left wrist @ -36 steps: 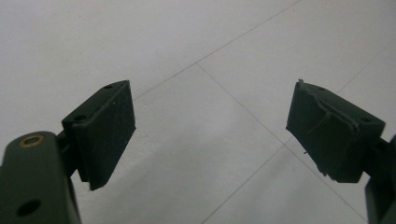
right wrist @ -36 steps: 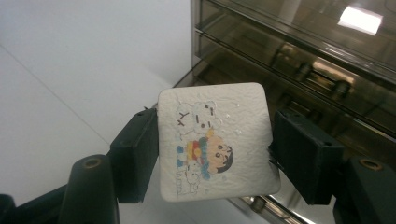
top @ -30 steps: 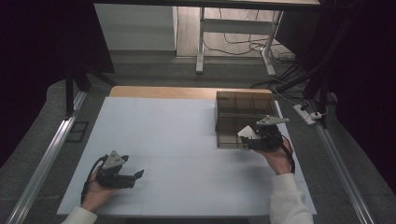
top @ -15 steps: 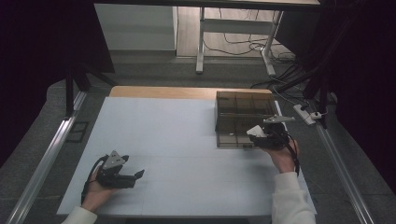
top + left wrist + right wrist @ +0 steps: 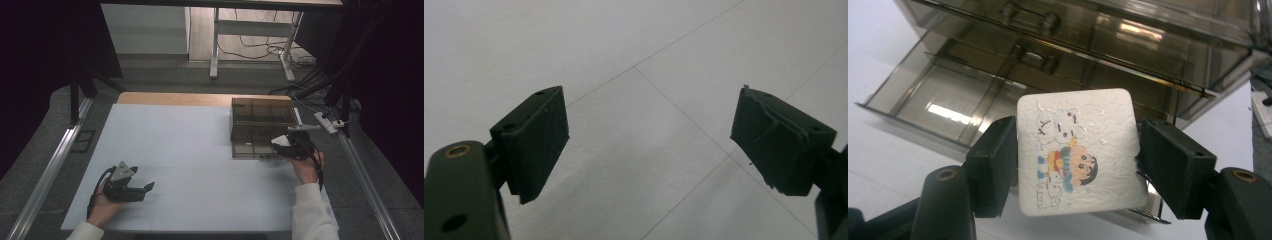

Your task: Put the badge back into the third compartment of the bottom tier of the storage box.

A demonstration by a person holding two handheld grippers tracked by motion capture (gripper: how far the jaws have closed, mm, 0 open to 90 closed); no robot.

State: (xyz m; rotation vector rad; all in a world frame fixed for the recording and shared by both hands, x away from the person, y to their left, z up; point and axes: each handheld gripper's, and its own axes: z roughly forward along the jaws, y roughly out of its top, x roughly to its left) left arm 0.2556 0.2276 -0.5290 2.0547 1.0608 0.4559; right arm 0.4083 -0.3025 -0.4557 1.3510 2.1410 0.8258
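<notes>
My right gripper [image 5: 1075, 160] is shut on a white square packet [image 5: 1079, 150] printed with cartoon figures, both pads pressing its sides. In the high view that packet [image 5: 281, 140] hangs over the front right corner of a smoky clear drawer box [image 5: 262, 127], with the right gripper [image 5: 285, 146] behind it. The box has an open lower drawer [image 5: 943, 100] divided into compartments. My left gripper [image 5: 146, 188] rests near the table's front left, open, and its pads [image 5: 541, 140] stand wide apart over bare white tabletop [image 5: 634, 60].
The white table [image 5: 170, 140] has a wooden strip along its far edge and metal rails on both sides. A white power strip [image 5: 327, 122] with cables lies past the box on the right. Desk legs and cables stand on the floor beyond.
My right hand has carried the packet a little to the right and toward the box's front. The left hand has stayed put.
</notes>
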